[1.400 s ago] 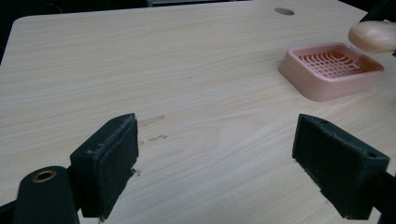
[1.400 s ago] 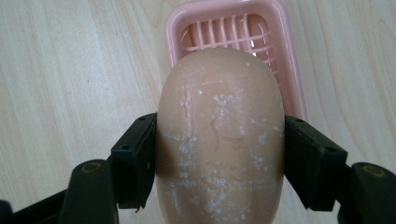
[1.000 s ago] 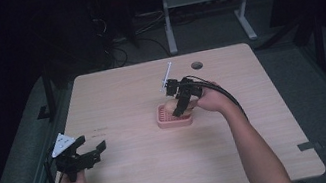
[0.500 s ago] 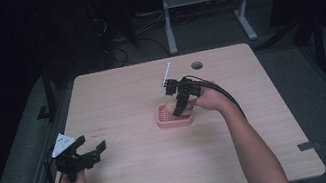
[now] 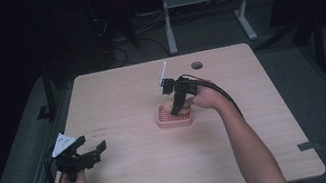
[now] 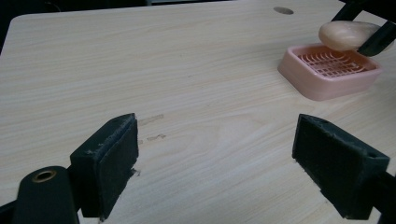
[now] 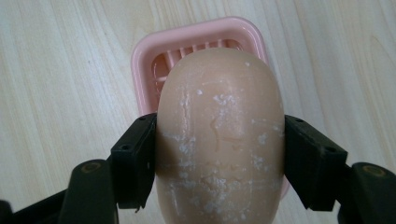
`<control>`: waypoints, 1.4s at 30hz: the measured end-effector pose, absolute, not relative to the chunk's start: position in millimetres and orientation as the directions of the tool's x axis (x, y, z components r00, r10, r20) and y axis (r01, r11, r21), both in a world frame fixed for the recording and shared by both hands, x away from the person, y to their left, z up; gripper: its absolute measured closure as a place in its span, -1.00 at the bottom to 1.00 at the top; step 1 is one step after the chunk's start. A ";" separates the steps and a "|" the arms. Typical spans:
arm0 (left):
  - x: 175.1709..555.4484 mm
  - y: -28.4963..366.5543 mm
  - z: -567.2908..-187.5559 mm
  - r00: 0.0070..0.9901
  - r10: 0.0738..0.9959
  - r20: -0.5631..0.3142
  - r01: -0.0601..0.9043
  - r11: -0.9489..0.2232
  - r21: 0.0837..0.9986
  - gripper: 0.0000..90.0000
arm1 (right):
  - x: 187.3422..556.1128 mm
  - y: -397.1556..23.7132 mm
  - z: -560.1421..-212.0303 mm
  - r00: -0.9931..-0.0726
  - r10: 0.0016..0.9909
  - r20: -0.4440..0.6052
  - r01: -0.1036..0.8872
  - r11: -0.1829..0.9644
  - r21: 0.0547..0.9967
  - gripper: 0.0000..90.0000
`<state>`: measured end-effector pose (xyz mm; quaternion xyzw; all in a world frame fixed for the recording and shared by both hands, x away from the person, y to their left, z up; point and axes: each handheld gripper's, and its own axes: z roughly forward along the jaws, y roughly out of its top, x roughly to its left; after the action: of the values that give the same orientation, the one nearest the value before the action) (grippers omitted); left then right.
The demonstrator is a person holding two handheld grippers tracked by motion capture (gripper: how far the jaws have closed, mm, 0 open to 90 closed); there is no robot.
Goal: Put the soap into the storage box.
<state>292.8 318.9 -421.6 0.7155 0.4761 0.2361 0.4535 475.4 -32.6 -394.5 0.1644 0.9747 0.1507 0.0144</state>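
Soap (image 7: 219, 140) is sitting clamped between the two black jaws of our right gripper (image 5: 179, 103), and we are holding it just above the pink soap dish (image 5: 174, 115) — in the right gripper view the bar is covering most of the dish's slatted floor, with the pink rim (image 7: 140, 60) showing around its far end. The bar is pale tan, rounded, and flecked with white crumbs. In the left gripper view we are seeing the soap (image 6: 348, 35) hovering over the far edge of the dish (image 6: 329, 70), apart from the slats beneath it. The dish is standing near the middle of the wooden table (image 5: 130, 178), a little toward the far side. Our left gripper (image 5: 83, 156) is resting low at the near left corner of the table, well apart from the dish — its jaws are standing wide open with nothing but bare wood between them.
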 end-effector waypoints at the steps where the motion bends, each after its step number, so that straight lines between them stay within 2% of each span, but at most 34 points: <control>1: 292.8 318.9 -421.6 0.435 0.895 -0.094 0.467 -0.135 0.874 -0.68 | 475.6 -31.7 -395.2 -0.946 0.325 0.022 0.316 0.901 0.299 -0.29; 42: 292.5 319.1 -421.1 0.436 0.895 -0.095 0.468 -0.135 0.873 -0.68 | 476.3 -14.9 -411.9 -0.956 0.291 0.034 0.290 0.921 0.260 -0.29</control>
<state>292.5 319.1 -421.1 0.7158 0.4760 0.2350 0.4536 476.3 -14.9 -411.9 0.1481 0.9801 0.1324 0.0028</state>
